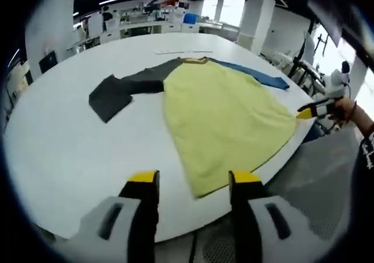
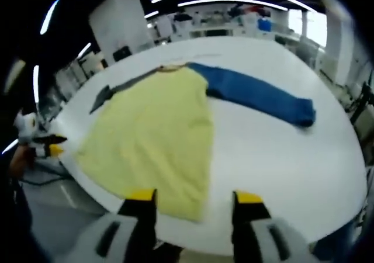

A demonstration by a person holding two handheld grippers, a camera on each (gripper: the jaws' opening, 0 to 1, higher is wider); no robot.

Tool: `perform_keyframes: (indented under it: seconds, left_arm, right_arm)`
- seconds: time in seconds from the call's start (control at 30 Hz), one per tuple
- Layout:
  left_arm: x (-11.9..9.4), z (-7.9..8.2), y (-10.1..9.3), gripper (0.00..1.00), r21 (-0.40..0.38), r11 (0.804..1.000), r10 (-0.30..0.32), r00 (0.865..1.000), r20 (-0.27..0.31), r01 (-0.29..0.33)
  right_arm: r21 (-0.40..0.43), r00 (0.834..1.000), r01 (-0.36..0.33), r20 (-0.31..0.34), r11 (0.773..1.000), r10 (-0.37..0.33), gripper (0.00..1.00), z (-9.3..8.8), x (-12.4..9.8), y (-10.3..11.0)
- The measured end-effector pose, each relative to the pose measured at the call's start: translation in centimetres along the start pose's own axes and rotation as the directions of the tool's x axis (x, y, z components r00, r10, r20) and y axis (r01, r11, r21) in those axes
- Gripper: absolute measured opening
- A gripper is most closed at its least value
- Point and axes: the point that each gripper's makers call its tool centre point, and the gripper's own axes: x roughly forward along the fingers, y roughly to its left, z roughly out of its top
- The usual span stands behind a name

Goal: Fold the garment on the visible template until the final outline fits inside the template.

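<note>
A long-sleeved garment lies spread flat on the round white table (image 1: 70,152). Its body (image 1: 222,114) is yellow, one sleeve (image 1: 120,90) is dark grey and the other sleeve (image 1: 257,73) is blue. My left gripper (image 1: 194,180) hovers open over the table's near edge, just short of the yellow hem corner. From the other side, the yellow body (image 2: 155,134) and blue sleeve (image 2: 263,96) show, with my right gripper (image 2: 196,197) open above the hem corner. The right gripper (image 1: 315,110) also appears at the hem's far corner, held by a hand.
A thin pale strip (image 1: 182,51) lies on the table beyond the collar. Desks, shelves and a blue box (image 1: 190,18) stand at the back of the room. Grey floor (image 1: 327,181) shows past the table edge. The left gripper (image 2: 49,148) shows off the table's left rim.
</note>
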Motion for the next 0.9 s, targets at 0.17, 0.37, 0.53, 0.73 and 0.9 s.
perform_keyframes:
  seconds: [0.17,0.37,0.53,0.73,0.9]
  left_arm:
    - [0.0,1.3,-0.3,0.62,0.026,1.0,-0.01,0.999,0.042,0.009]
    - [0.1,2.3,-0.5,0.72,0.069,0.997,-0.023,0.998,0.065,0.018]
    - [0.2,2.7,-0.5,0.8,0.093,0.995,-0.03,0.997,0.074,0.023]
    - [0.4,3.3,-0.4,0.88,0.112,0.993,-0.04,0.996,0.085,0.03]
    - [0.6,3.9,-0.4,0.94,0.13,0.991,-0.046,0.994,0.096,0.034]
  right_arm:
    - [-0.043,0.999,-0.01,0.049,0.999,0.012,0.52,1.8,-0.1,-0.4]
    - [-0.102,0.996,-0.012,0.091,0.995,0.022,0.49,4.3,-0.1,-1.1]
    - [-0.157,0.991,-0.014,0.13,0.988,0.035,0.48,6.8,-0.2,-1.0]
    - [-0.231,0.988,-0.015,0.145,0.973,0.05,0.47,9.2,0.6,-1.1]
    - [-0.282,0.989,-0.02,0.136,0.959,0.061,0.4,10.7,1.5,-1.3]
